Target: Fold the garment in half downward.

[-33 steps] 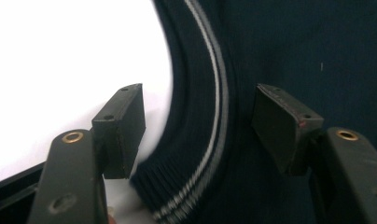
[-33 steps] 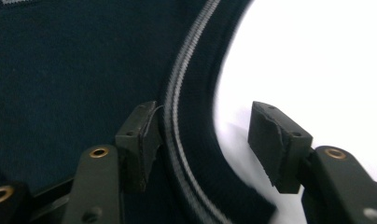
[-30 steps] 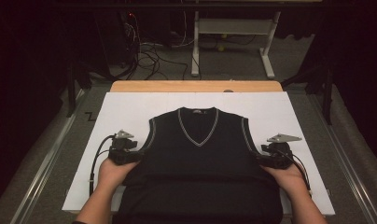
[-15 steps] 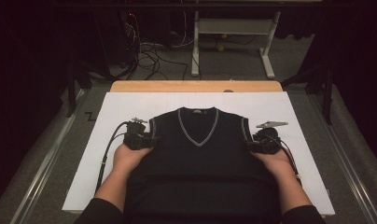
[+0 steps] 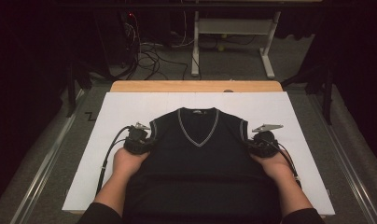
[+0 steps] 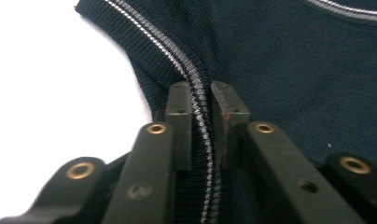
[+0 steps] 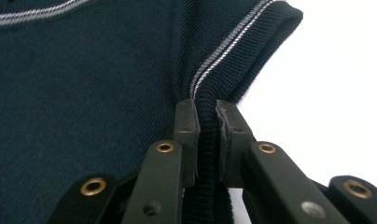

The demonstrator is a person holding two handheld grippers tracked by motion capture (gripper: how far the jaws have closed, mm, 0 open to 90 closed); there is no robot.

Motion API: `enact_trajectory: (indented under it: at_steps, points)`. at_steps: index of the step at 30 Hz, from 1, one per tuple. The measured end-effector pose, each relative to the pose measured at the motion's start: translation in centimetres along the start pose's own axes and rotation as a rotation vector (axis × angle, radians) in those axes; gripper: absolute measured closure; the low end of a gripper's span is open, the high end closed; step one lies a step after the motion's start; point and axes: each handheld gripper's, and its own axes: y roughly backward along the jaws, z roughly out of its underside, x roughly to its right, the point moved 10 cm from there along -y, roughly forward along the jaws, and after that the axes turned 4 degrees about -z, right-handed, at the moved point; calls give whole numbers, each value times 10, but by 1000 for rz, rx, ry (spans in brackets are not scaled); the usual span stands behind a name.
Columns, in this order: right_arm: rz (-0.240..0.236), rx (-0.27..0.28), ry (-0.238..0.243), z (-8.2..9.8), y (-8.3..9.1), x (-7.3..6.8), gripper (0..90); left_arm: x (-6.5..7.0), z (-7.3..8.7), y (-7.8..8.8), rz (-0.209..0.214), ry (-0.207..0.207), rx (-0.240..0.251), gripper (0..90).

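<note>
A dark navy sleeveless V-neck vest (image 5: 198,154) with grey-striped trim lies flat on the white sheet, its neck toward the far side. My left gripper (image 5: 141,140) sits at the vest's left armhole. Its jaws have just been closing and now pinch the ribbed armhole edge (image 6: 199,107). My right gripper (image 5: 260,142) is at the right armhole. Its jaws have also just closed and clamp the ribbed edge (image 7: 206,105). A bunched fold of fabric fills the gap between each pair of pads.
The white sheet (image 5: 121,107) covers a wooden table (image 5: 196,86) and has bare margins left, right and beyond the vest. A cable (image 5: 107,158) trails from the left gripper. Behind the table are floor cables (image 5: 149,51) and a white table frame (image 5: 233,28).
Both hands moved away from me along the vest's sides, from its lower edges up to the armholes. Both pairs of jaws closed onto the armhole trim.
</note>
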Motion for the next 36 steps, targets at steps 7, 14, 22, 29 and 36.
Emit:
enact_trajectory:
  at_steps: [7,14,22,29,36]
  points:
    - [-24,24,28,17,16,-8,811,8,18,13,49,-12,5,773]
    - [-50,57,44,40,36,-19,805,23,42,30,87,-39,4,771]
    - [-75,99,11,38,38,-19,596,17,23,40,86,-5,84,576]
    - [-68,168,-21,25,44,-10,456,2,-9,40,52,49,136,469]
    - [-41,198,-39,10,41,0,392,-21,-29,7,-10,102,53,388]
